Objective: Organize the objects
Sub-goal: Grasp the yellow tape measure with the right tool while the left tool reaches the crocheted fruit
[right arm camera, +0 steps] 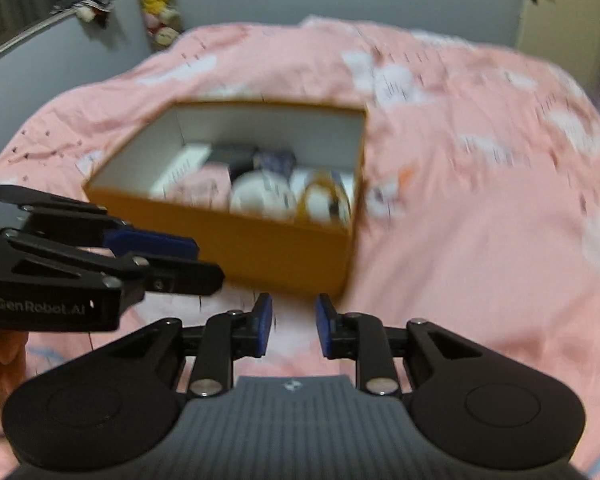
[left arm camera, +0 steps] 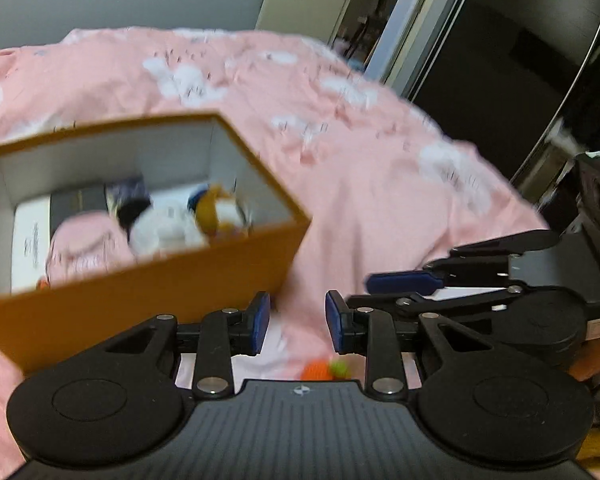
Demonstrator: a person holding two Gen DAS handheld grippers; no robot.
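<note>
While both grippers hover with jaws partly open and empty, left gripper (left arm camera: 298, 326) and right gripper (right arm camera: 294, 326) face an open orange box (right arm camera: 260, 240) on the pink bed (right arm camera: 480, 240), one corner toward them, holding plush toys (left arm camera: 168, 228), a white packet (left arm camera: 28, 240) and a pink pouch (left arm camera: 86, 246).

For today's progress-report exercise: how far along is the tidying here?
Done: the open orange cardboard box on the pink bedspread already holds soft toys and small boxes. In hand: nothing; left gripper and right gripper are empty. Left: a small orange-and-green item on the bedspread.
</note>
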